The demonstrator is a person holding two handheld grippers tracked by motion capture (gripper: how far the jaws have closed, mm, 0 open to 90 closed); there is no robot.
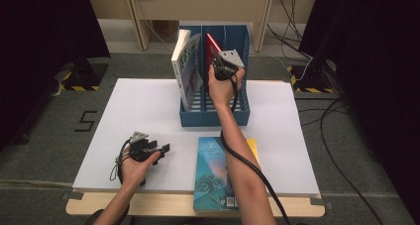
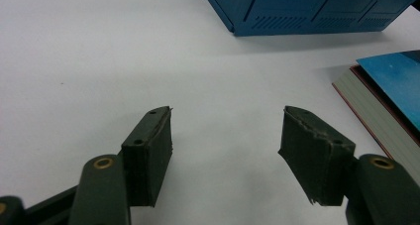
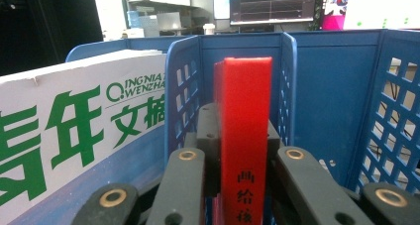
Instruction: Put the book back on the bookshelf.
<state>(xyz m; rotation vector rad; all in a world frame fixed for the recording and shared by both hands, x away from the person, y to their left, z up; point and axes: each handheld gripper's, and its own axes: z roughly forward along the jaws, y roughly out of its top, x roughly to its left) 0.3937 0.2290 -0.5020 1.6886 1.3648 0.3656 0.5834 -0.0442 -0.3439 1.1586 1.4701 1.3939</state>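
At table's 12 o'clock, the blue rack (image 1: pixel 216 113) holds a white book (image 1: pixel 187 69) in its left slot. Right gripper (image 1: pixel 218 65) clamps the red book (image 3: pixel 245 136), lowering it into the middle slot; next, seat and release. Left gripper (image 2: pixel 225 150), at 7 o'clock, gapes empty. Right gripper view reads the spine.

My arms are bare, with no sleeves on them. My left gripper (image 1: pixel 163 148) has two black fingers (image 2: pixel 148 155) with ribbed dark pads and brass rivets at the links. My right gripper (image 1: pixel 216 61) carries a grey three-cornered plate on top. A thick black cable trails from each one.
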